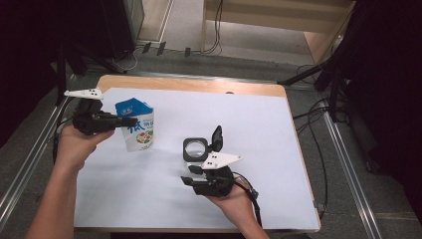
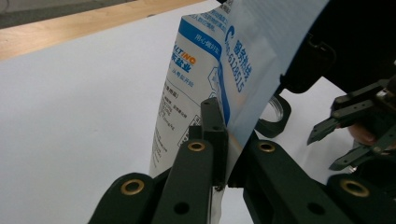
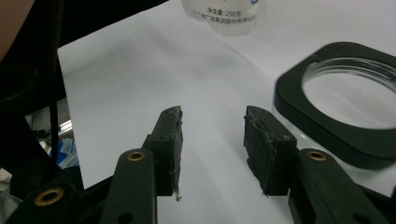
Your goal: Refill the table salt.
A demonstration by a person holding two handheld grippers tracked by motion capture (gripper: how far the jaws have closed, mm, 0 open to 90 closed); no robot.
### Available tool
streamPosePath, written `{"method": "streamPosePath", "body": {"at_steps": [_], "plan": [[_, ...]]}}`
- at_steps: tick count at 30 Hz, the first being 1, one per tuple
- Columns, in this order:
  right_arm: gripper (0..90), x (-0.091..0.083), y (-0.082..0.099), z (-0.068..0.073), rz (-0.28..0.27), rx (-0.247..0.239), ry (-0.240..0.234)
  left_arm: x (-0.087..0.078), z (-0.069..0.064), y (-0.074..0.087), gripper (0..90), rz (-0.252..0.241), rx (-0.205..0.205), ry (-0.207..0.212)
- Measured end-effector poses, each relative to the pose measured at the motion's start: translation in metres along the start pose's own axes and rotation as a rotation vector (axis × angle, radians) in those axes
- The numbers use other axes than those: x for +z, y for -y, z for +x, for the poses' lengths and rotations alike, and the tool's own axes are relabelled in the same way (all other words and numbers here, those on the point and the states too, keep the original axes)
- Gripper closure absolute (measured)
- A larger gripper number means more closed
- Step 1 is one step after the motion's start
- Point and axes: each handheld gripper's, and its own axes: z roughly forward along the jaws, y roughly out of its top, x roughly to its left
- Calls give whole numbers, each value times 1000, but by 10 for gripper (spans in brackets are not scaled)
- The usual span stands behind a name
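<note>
While your left tongs (image 1: pixel 124 121) clamp the bag (image 1: pixel 139 130) at the bench's (image 1: pixel 298 209) nine o'clock, your right tongs (image 3: pixel 212 140) stand apart, empty; tilting could miss the jar (image 1: pixel 195 149).

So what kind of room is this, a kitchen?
Probably not a kitchen; it looks like a lab or recording studio. The table has a plain white sheet, metal rails run beside it, cables trail over the floor, and dark curtains hang at the sides.
</note>
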Motion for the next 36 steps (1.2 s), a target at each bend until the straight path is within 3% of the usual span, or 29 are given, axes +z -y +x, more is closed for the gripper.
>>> {"method": "streamPosePath", "body": {"at_steps": [4,7,15,23,36], "plan": [[577,19,-4,5,14,-14,-22,-1,-5,1,900,11,-11,17],[556,36,-6,10,14,-53,-27,-2,-9,1,900,20,-8,22],[508,70,-16,8,41,-19,-51,-4,-18,1,900,19,4,29],[465,93,-24,8,43,15,-13,-18,-32,-3,900,8,20,51],[500,128,-33,16,12,45,31,-26,-53,-7,900,37,46,125]]}}
